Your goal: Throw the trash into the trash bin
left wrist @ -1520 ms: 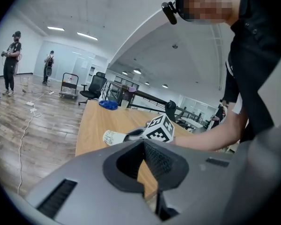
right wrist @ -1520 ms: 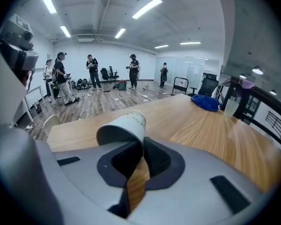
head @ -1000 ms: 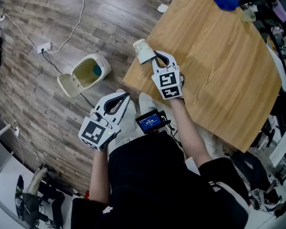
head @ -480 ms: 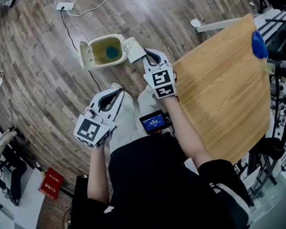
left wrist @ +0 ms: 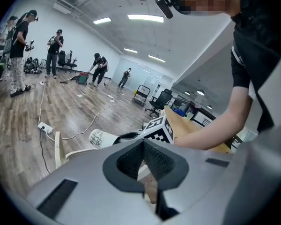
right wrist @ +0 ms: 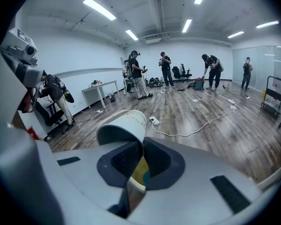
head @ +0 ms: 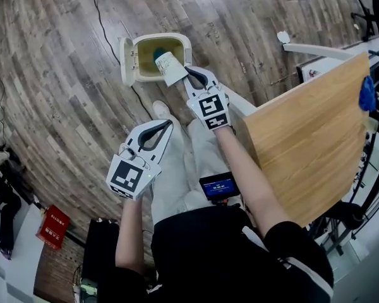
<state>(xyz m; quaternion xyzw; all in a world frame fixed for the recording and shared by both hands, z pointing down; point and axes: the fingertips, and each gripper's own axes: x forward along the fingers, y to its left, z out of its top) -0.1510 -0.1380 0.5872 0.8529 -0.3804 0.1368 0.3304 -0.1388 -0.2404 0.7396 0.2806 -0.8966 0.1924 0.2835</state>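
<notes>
Two grippers are showing here, the left gripper (head: pixel 167 125) and the right gripper (head: pixel 188 72). One paper cup (head: pixel 167 68) and one trash bin (head: pixel 129 60) are showing at twelve o'clock, and one desk (head: pixel 303 150) at three o'clock.

Head camera steeply overhead; gripper views low, toward bin (head: pixel 161 36)

Right gripper (right wrist: pixel 142 144) pinches paper cup (right wrist: pixel 123 125) rim — trash bin (right wrist: pixel 137 183) seen btwn jaws, below.
</notes>
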